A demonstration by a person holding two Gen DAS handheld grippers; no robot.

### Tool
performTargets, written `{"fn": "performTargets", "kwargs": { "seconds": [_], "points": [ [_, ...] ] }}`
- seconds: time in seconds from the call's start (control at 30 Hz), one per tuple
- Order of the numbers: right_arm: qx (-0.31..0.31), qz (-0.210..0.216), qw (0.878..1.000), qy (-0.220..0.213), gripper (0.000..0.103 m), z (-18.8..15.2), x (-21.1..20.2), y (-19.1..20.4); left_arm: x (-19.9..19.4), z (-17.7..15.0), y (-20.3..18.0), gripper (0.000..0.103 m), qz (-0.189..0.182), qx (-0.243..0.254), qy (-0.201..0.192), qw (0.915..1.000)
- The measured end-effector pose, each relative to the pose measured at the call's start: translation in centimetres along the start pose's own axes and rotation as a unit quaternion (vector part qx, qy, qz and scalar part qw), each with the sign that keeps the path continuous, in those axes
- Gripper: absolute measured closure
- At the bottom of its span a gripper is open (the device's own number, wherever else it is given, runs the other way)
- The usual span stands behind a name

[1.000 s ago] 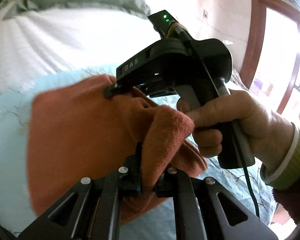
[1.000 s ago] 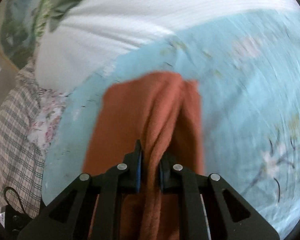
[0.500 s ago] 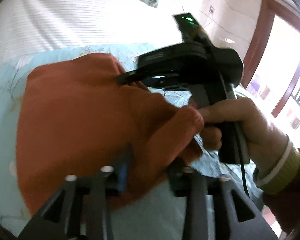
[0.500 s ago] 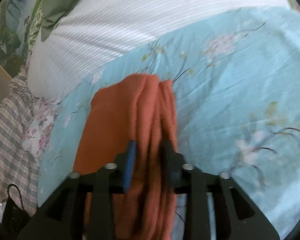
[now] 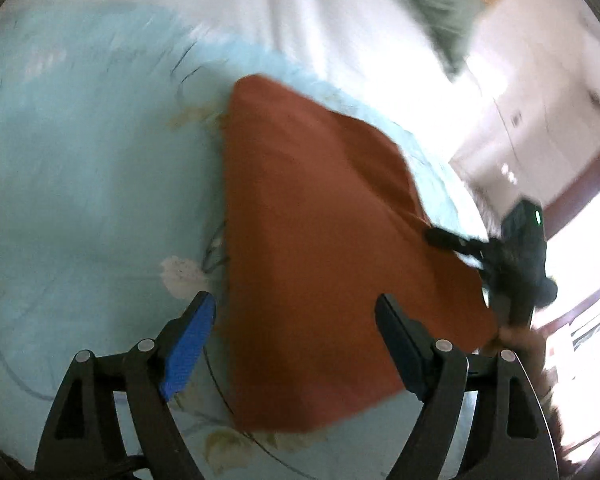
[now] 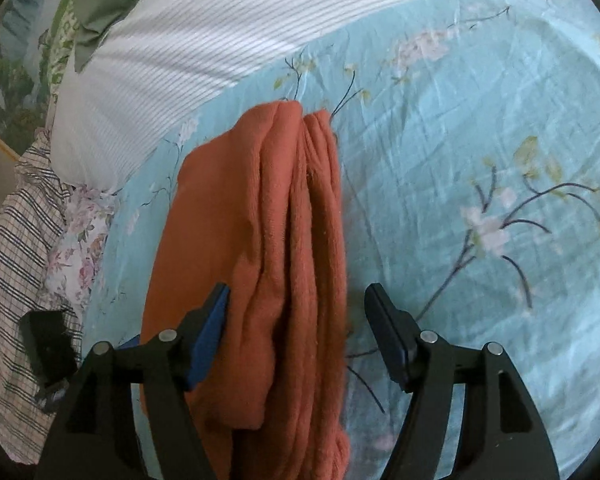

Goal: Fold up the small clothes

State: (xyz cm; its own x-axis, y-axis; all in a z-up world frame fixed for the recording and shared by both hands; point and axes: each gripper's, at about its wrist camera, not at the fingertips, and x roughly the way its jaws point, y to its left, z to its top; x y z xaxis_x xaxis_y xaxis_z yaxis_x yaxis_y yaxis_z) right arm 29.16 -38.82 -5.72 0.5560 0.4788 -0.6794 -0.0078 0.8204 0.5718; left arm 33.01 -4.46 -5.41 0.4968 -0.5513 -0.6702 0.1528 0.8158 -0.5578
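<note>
An orange-brown knitted garment (image 5: 324, 240) lies folded on the light blue flowered bedsheet (image 5: 80, 160). In the right wrist view the garment (image 6: 276, 240) shows stacked folded edges running away from me. My left gripper (image 5: 296, 344) is open, its jaws wide apart above the garment's near edge, holding nothing. My right gripper (image 6: 296, 336) is open too, jaws spread to either side of the garment's folded edge. The right gripper also shows in the left wrist view (image 5: 516, 256) at the garment's right edge, blurred.
A white striped cover (image 6: 220, 40) lies beyond the sheet, with a green cloth (image 6: 100, 4) behind it. A checked cloth (image 6: 16, 264) and a flowered cloth (image 6: 80, 248) lie at the left. A wall and a wooden door frame (image 5: 580, 184) stand to the right.
Both grippers have opened and let go of the garment, which now lies flat on the sheet. The left gripper has drawn back and swung left; the right gripper has drawn back slightly.
</note>
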Motion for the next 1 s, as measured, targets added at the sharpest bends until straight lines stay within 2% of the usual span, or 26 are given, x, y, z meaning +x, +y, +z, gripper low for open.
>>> {"fn": "performTargets", "kwargs": {
  "seconds": [0.13, 0.17, 0.2, 0.27, 0.3, 0.37, 0.4, 0.5, 0.63, 0.83, 0.93, 1.0],
  "points": [
    [0.011, 0.022, 1.000, 0.013, 0.034, 0.3, 1.2, -0.3, 2.4, 1.7, 2.2, 0.022, -0.024, -0.040, 0.013, 0.9988],
    [0.012, 0.025, 0.999, 0.015, 0.036, 0.3, 1.3, -0.4, 3.5, 2.1, 2.2, 0.022, -0.031, -0.047, 0.020, 0.9982],
    [0.012, 0.028, 0.999, 0.019, 0.050, 0.4, 1.5, -0.3, 4.5, 2.4, 2.4, 0.026, -0.039, -0.053, 0.030, 0.9974],
    [0.028, 0.043, 0.998, 0.031, 0.063, 0.1, 2.3, -0.3, 6.1, 2.2, 2.3, 0.037, -0.041, -0.050, 0.032, 0.9974],
    [0.033, 0.048, 0.998, 0.031, 0.066, 0.0, 2.5, -0.3, 6.7, 2.5, 2.1, 0.054, -0.053, -0.042, 0.032, 0.9972],
    [0.029, 0.047, 0.998, 0.028, 0.070, -0.4, 2.7, 0.6, 7.0, 2.6, 2.0, 0.065, -0.050, -0.039, 0.027, 0.9976],
    [0.026, 0.046, 0.998, 0.024, 0.072, -0.7, 2.3, 1.4, 6.5, 2.5, 1.8, 0.076, -0.056, -0.035, 0.020, 0.9976],
    [0.013, 0.072, 0.997, 0.019, 0.076, -1.4, 1.7, 3.8, 3.6, 2.0, 1.4, 0.081, -0.068, -0.022, -0.005, 0.9974],
    [-0.035, 0.109, 0.993, 0.034, 0.076, -3.9, 3.0, 9.5, -3.4, 0.2, 1.5, 0.082, -0.041, 0.012, -0.044, 0.9981],
    [-0.073, 0.193, 0.977, 0.062, 0.077, -8.0, 7.4, 17.5, -14.0, -3.0, 5.5, 0.082, 0.018, 0.015, -0.094, 0.9953],
    [-0.075, 0.211, 0.971, 0.083, 0.077, -9.7, 9.9, 20.0, -17.4, -4.3, 7.7, 0.082, 0.038, 0.002, -0.112, 0.9929],
    [-0.078, 0.206, 0.970, 0.098, 0.077, -10.5, 11.3, 20.9, -18.6, -5.5, 9.6, 0.082, 0.052, -0.012, -0.117, 0.9917]
  ]
}}
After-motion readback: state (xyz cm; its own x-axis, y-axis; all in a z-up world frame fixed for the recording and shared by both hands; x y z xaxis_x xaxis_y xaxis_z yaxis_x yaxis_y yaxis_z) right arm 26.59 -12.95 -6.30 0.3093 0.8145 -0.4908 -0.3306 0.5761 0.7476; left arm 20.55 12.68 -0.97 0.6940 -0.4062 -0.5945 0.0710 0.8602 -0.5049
